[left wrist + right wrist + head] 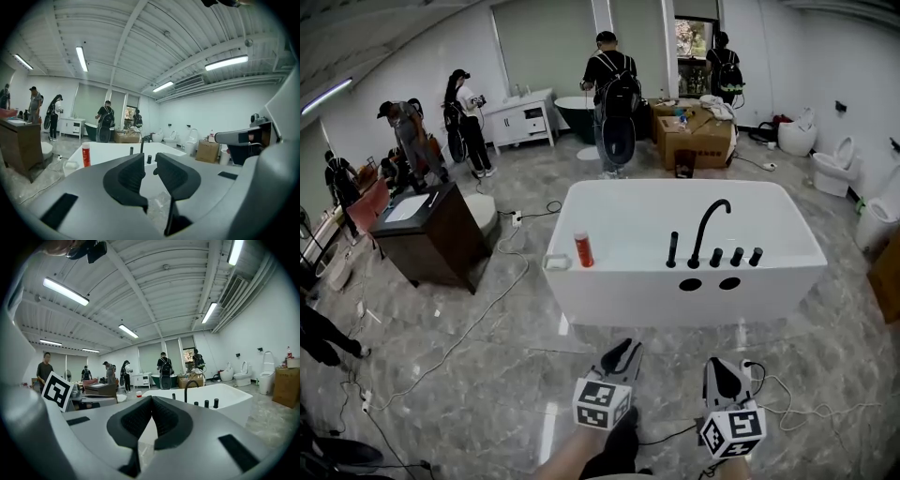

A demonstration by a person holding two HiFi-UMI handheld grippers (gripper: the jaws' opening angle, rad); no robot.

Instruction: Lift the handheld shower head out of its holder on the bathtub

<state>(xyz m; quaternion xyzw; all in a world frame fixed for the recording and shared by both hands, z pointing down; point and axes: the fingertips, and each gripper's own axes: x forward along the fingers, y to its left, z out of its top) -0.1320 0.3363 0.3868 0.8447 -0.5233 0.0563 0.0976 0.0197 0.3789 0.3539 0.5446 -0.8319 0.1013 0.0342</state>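
Observation:
The white bathtub (609,281) stands a short way ahead of both grippers on the grey floor. On its near rim is the handheld shower head (672,249), a black upright stick in its holder, left of the curved black faucet (710,225) and a row of black knobs. My left gripper (623,354) is low in the head view, jaws slightly apart with nothing between them. My right gripper (724,373) is beside it, jaw tips touching, empty. The shower head (131,150) shows past the left gripper (150,161), and the shower head (173,396) appears above the right gripper (152,398).
A red bottle (583,249) stands on the tub's left rim. A dark cabinet (431,234) is at left, cardboard boxes (694,136) behind the tub, toilets (839,169) at right. Several people stand at the back. Cables (478,319) lie on the floor.

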